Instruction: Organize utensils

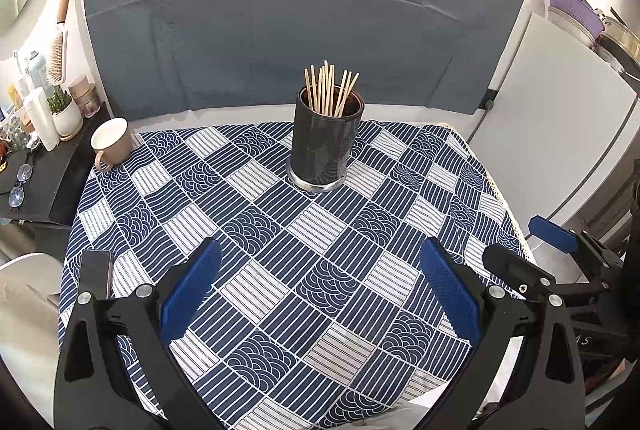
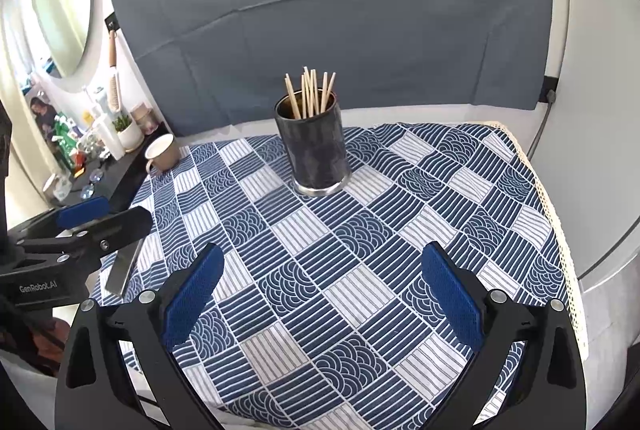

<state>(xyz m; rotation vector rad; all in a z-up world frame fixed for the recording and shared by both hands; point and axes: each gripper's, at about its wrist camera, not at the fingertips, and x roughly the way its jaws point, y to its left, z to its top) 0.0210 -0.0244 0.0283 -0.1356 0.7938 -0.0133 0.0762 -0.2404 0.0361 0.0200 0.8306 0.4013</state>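
Left gripper (image 1: pixel 320 286): blue-padded jaws spread wide, nothing between them, hovering above the near part of the patterned tablecloth (image 1: pixel 280 230); from the right wrist view it shows at the left edge (image 2: pixel 104 216), near the table's left side.
Right gripper (image 2: pixel 322 294): jaws likewise wide apart and empty, above the near half of the cloth; the left wrist view catches it at the right edge (image 1: pixel 528 242), beside the table's right edge.
Chopsticks (image 1: pixel 330 87): a bundle of pale wooden sticks standing in the holder, tips fanned out above its rim (the count is hard to tell).
Holder (image 1: pixel 324 145): dark cylinder with a shiny metal base, upright on the cloth toward the far middle of the table, well apart from both grippers.
Mug (image 1: pixel 112 141): beige, white inside, at the far left corner of the cloth, handle turned toward the camera.
Phone (image 1: pixel 95 272): a dark flat slab (it looks like a phone) lying at the left edge of the cloth, near the left gripper.
Backdrop (image 1: pixel 300 9): grey fabric hung on the wall behind the table.
Side shelf (image 1: pixel 44 181): dark surface left of the table with bottles, a small potted plant (image 1: pixel 64 109) and a pair of glasses (image 1: pixel 20 183).
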